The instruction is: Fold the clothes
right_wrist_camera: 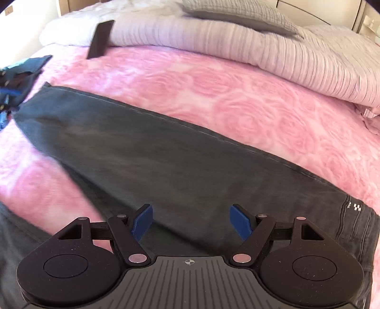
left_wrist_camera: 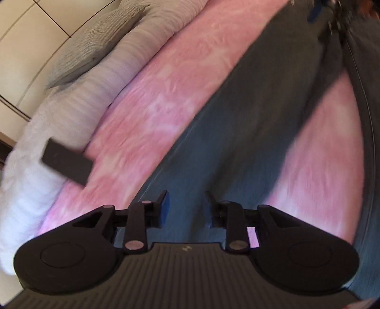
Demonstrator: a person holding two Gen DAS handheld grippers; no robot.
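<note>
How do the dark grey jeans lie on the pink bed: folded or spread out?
Spread out: the dark grey jeans lie flat and full-length across the pink rose-patterned bedspread, legs apart.

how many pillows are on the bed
1: a grey pillow lies on the pale ribbed duvet at the far side of the bed; others may be hidden.

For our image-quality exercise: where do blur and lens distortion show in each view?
Left wrist view: motion blur smears the pink bedspread and dark trousers; the left gripper stays sharp. Right wrist view: sharper, blur mainly at left edge; fisheye bows the trouser seam.
</note>
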